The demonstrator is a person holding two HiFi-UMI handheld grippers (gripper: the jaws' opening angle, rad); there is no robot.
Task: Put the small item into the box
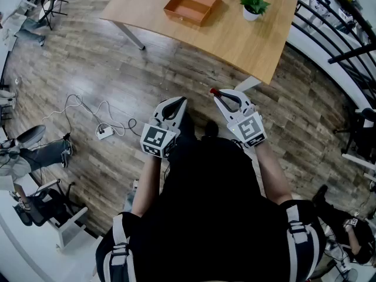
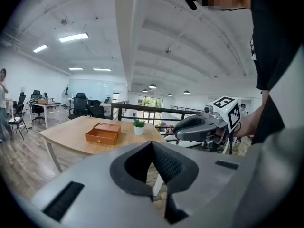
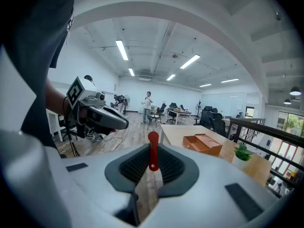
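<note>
1. Grippers in the head view: the left gripper [image 1: 176,103] and right gripper [image 1: 225,94] hung side by side over the wooden floor [image 1: 88,69], well short of the worktop [image 1: 235,40] carrying the orange box [image 1: 192,3] and a potted plant [image 1: 254,4].
2. Left gripper view: its fingers were pressed together with nothing between them, and the box sat ahead on the worktop.
3. Right gripper view: the fingers pinched the small red item [image 3: 153,139], well apart from the box. Its long axis ran along the fingers, and its rounded end pointed forward past their tips.
</note>
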